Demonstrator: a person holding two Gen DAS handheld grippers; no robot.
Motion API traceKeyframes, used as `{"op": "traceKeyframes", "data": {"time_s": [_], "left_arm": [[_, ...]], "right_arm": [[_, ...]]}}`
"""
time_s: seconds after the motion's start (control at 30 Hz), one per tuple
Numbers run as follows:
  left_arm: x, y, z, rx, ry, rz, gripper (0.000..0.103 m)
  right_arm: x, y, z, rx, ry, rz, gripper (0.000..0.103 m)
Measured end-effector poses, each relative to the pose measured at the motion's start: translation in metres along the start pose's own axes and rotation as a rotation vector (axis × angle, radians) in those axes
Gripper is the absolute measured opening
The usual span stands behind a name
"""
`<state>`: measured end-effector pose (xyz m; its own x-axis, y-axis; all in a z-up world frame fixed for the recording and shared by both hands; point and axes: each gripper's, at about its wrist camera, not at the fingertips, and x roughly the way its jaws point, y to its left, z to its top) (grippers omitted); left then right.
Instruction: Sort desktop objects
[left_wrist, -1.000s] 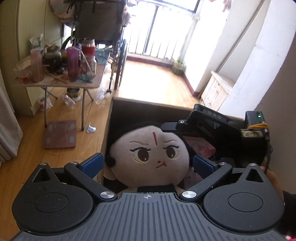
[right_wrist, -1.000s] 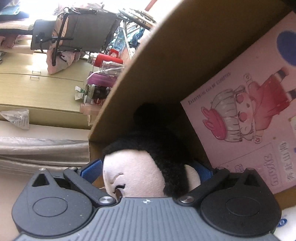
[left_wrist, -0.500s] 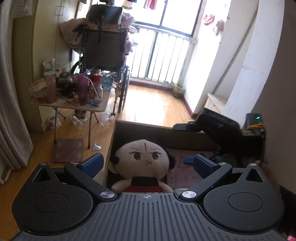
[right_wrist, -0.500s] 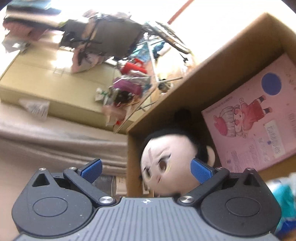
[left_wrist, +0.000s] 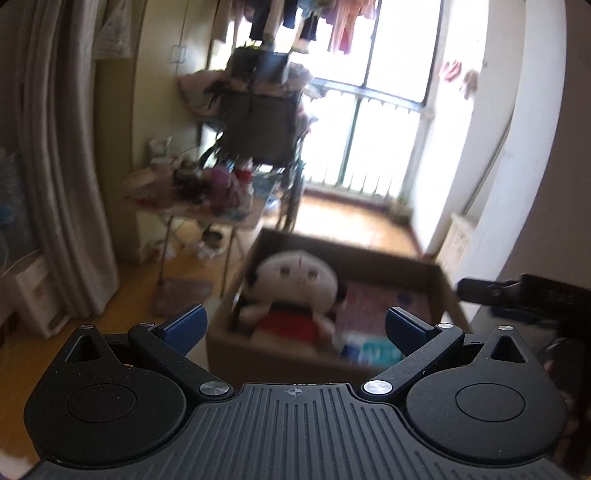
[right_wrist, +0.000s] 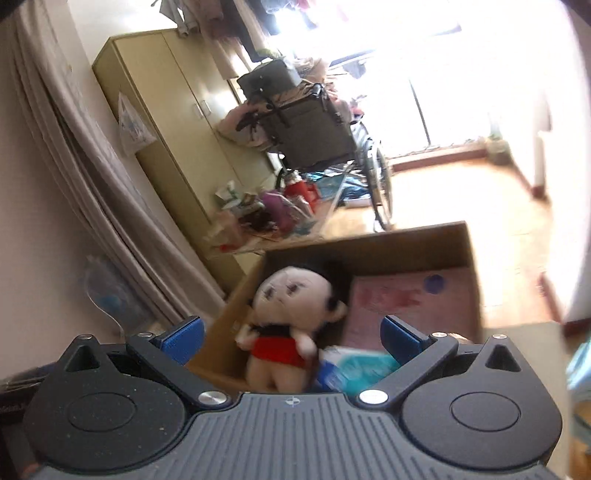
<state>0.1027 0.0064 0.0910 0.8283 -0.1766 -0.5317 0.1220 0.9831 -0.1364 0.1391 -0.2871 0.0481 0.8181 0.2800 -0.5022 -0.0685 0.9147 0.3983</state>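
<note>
A: Where is the plush doll (left_wrist: 291, 295)?

B: Lying face up in the cardboard box (left_wrist: 439, 295), against its left wall, head toward the far side. A pink illustrated booklet (right_wrist: 410, 299) lies flat on the box floor just right of the doll, and a teal packet (right_wrist: 354, 365) sits near the box's front edge by the doll's legs.

A: And the grippers?

B: The left gripper (left_wrist: 295, 325) hangs above the box with its blue fingers spread wide, holding nothing. The right gripper (right_wrist: 291, 332) is likewise spread and empty, also well above the doll.

A: Anything else?

B: A cluttered folding table (left_wrist: 207, 214) and a wheelchair (right_wrist: 317, 129) stand beyond the box; both views are blurred.
</note>
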Motion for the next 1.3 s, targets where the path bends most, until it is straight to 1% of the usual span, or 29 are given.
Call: {"op": "traceKeyframes", "data": {"time_s": [0.1, 0.2, 0.27, 0.33, 0.37, 0.4, 0.47, 0.57, 0.67, 0.8, 0.93, 1.03, 1.13, 1.3], "left_arm": [[-0.007, -0.013, -0.020, 0.027, 0.038, 0.075, 0.103], [-0.017, -0.023, -0.031, 0.084, 0.028, 0.135, 0.103], [-0.025, -0.029, -0.033, 0.136, 0.029, 0.183, 0.103], [-0.028, -0.037, -0.034, 0.189, 0.031, 0.225, 0.103], [-0.029, -0.040, -0.034, 0.204, 0.028, 0.232, 0.103], [-0.032, -0.042, -0.035, 0.210, 0.025, 0.229, 0.103], [-0.037, -0.047, -0.037, 0.204, 0.022, 0.199, 0.103], [-0.042, -0.047, -0.038, 0.144, 0.004, 0.144, 0.103], [-0.046, -0.047, -0.040, 0.090, -0.010, 0.111, 0.103], [-0.050, -0.045, -0.040, 0.042, -0.028, 0.097, 0.103], [-0.049, -0.039, -0.036, 0.018, -0.011, 0.077, 0.103], [-0.045, -0.034, -0.035, 0.000, -0.009, 0.109, 0.103], [-0.041, -0.027, -0.035, -0.027, -0.001, 0.131, 0.103], [-0.031, -0.012, -0.038, -0.107, 0.058, 0.149, 0.103]], "right_arm": [[-0.014, -0.004, -0.018, -0.013, 0.011, -0.038, 0.103], [-0.024, -0.007, -0.033, -0.022, 0.031, -0.070, 0.103], [-0.027, -0.007, -0.039, -0.025, 0.043, -0.076, 0.103], [-0.032, -0.005, -0.044, -0.034, 0.041, -0.098, 0.103], [-0.034, -0.003, -0.045, -0.044, 0.036, -0.107, 0.103], [-0.037, -0.002, -0.047, -0.056, 0.030, -0.110, 0.103], [-0.039, 0.001, -0.048, -0.070, 0.023, -0.119, 0.103], [-0.042, 0.002, -0.050, -0.070, 0.018, -0.134, 0.103], [-0.043, 0.007, -0.050, -0.096, 0.015, -0.172, 0.103], [-0.044, 0.018, -0.050, -0.157, 0.001, -0.234, 0.103], [-0.042, 0.027, -0.050, -0.187, -0.005, -0.262, 0.103], [-0.039, 0.034, -0.052, -0.211, -0.001, -0.286, 0.103], [-0.033, 0.041, -0.055, -0.249, 0.008, -0.330, 0.103], [-0.024, 0.049, -0.059, -0.288, 0.032, -0.348, 0.103]]}}
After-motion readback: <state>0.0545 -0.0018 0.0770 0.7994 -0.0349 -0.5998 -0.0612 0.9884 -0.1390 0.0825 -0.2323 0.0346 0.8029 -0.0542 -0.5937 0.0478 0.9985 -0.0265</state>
